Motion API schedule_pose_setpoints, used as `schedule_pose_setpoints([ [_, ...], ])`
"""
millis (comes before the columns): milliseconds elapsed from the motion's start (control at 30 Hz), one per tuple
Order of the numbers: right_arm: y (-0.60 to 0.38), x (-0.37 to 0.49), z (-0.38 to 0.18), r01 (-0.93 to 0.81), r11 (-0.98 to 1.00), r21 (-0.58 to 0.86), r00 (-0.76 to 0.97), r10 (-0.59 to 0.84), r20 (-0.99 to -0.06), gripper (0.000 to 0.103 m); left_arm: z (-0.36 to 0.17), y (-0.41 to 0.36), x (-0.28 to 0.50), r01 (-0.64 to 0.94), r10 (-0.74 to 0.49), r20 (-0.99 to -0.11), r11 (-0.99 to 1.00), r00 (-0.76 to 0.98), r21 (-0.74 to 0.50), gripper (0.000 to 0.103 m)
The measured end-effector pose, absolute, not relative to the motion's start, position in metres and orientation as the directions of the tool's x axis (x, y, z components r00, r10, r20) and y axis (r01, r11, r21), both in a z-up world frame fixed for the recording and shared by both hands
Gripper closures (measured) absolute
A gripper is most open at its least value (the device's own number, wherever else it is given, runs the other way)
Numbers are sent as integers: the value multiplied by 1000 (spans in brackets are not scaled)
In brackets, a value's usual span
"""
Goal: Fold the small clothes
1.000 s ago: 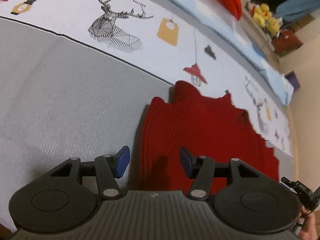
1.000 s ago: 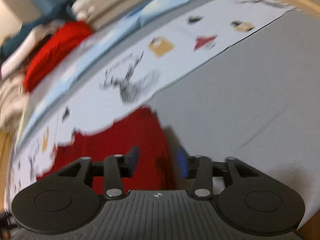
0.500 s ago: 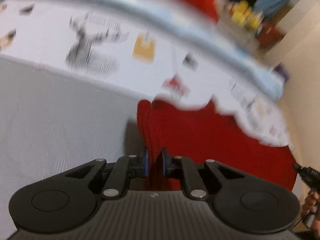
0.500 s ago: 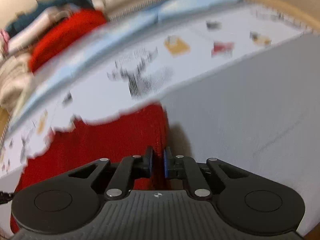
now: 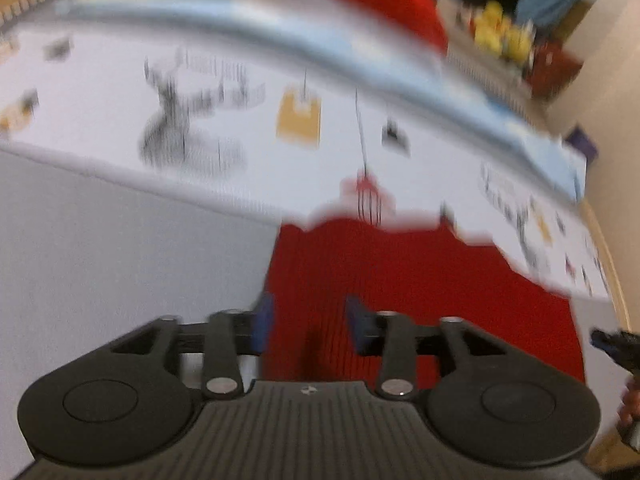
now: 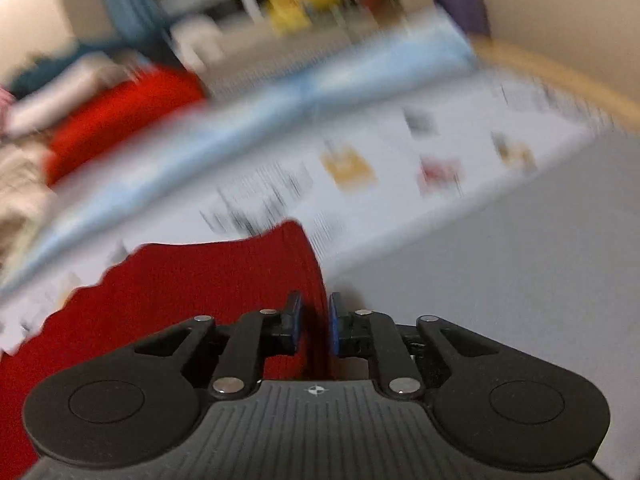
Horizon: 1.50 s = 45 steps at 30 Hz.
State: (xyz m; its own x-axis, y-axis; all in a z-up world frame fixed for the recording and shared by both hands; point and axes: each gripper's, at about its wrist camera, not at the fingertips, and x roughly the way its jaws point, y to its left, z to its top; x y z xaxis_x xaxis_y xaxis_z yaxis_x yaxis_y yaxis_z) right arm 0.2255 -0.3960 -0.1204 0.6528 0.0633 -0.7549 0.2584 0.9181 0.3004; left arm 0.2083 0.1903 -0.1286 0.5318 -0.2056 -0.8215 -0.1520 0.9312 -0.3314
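The red knitted garment (image 5: 420,292) lies flat on the bed, partly on the grey sheet (image 5: 120,248) and partly on the white printed cover (image 5: 248,140). The left tool (image 5: 308,322) has just been opening; its fingers stand spread above the garment's left edge, clear of it. The right tool (image 6: 314,322) has just been opening too, with the garment's right edge (image 6: 316,280) between its narrowly parted fingers; whether they press it I cannot tell.
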Motion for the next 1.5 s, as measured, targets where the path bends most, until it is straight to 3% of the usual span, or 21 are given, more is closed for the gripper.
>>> schedule_pose_setpoints([
  [133,-400,215,-137,262,902,344,540,158,-827,62,-150,197,194,-125,-282,-881,928,379,-351,43],
  [400,-412,170,-137,266,891,369,461,219,-860,56,-147,201,158,-53,-340,-876,924,342,-379,46],
  [500,-412,156,-140,238,895,378,436,250,-865,56,-144,201,150,-35,-364,-863,916,349,-401,62],
  [533,-407,153,-141,218,901,375,429,256,-866,56,-143,201,147,-21,-373,-857,913,356,-407,84],
  [567,-404,150,-141,192,909,370,423,263,-867,60,-138,199,144,-1,-362,-852,920,379,-392,88],
  [600,-400,147,-139,161,917,365,427,269,-863,70,-131,198,140,17,-356,-838,923,413,-384,88],
  [633,-399,144,-133,142,928,343,453,247,-856,90,-124,199,135,29,-366,-816,918,446,-396,89],
  [733,-415,125,-105,167,876,453,618,265,-740,92,-101,205,119,37,-386,-744,898,545,-439,89],
  [800,-420,116,-96,176,872,457,664,237,-709,92,-110,201,117,17,-332,-799,927,502,-375,89],
  [900,-414,125,-121,213,908,360,554,192,-810,92,-137,192,126,-12,-257,-888,959,381,-283,85],
  [967,-406,132,-147,231,934,274,419,158,-894,89,-137,188,125,-21,-217,-899,970,380,-243,69],
  [1000,-402,133,-153,235,941,242,392,137,-910,88,-132,188,124,-25,-207,-894,971,398,-236,67],
  [1067,-398,130,-147,229,949,215,417,104,-903,80,-116,188,118,-28,-182,-862,975,473,-221,67],
  [1133,-395,125,-134,214,958,190,480,66,-875,78,-103,188,112,-14,-190,-824,972,533,-233,68],
  [1233,-386,119,-113,163,975,154,578,32,-816,75,-101,182,112,70,-324,-787,938,525,-340,68],
  [1300,-382,117,-111,105,977,186,590,90,-803,75,-111,170,115,124,-363,-813,930,455,-345,68],
  [1400,-372,123,-128,38,977,211,502,164,-849,75,-138,146,121,160,-244,-909,967,339,-200,69],
  [1500,-360,125,-143,-8,992,126,419,117,-900,75,-146,149,121,115,-228,-925,973,304,-202,68],
])
